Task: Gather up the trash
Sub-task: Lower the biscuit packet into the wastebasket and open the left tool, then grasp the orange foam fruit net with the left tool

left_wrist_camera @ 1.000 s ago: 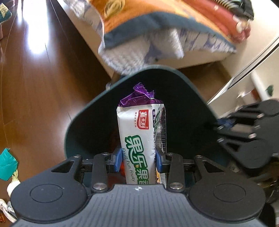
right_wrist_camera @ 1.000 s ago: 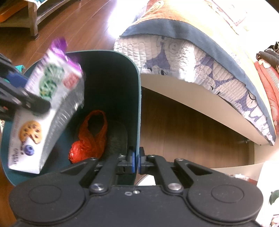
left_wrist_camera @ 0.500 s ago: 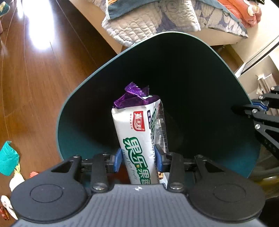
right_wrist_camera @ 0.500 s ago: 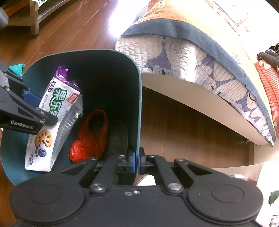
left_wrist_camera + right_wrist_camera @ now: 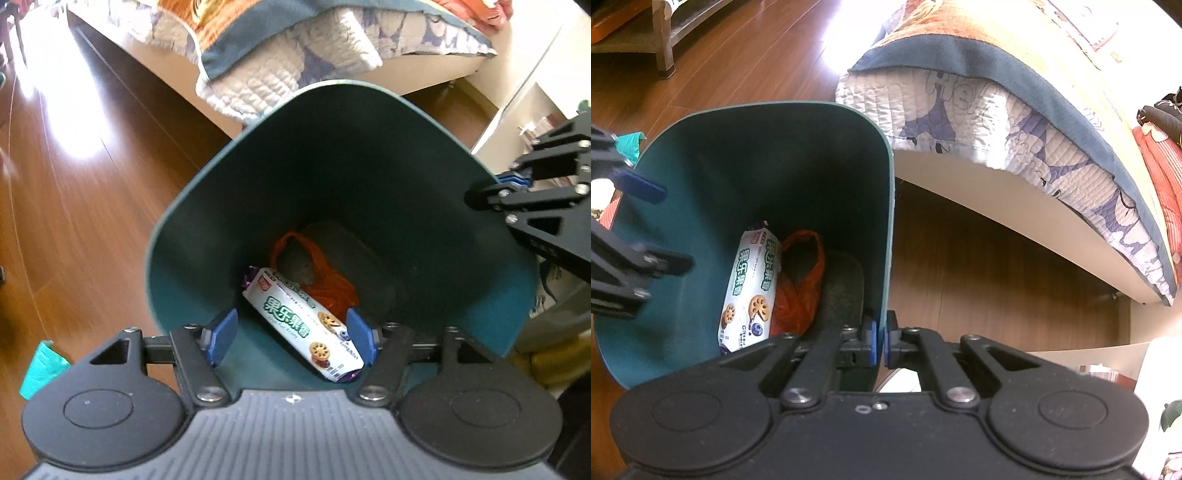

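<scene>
The snack packet [image 5: 303, 321] lies at the bin's [image 5: 192, 236] bottom beside an orange bag [image 5: 328, 284], below the left gripper [image 5: 291, 338] — fingers just opened, empty. The right gripper [image 5: 881, 338] grips the bin's rim — its view alone shows that.

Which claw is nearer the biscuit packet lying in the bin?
Left. The left claw hangs open directly above the biscuit packet; the right claw is clamped on the bin rim, off to the side.
</scene>
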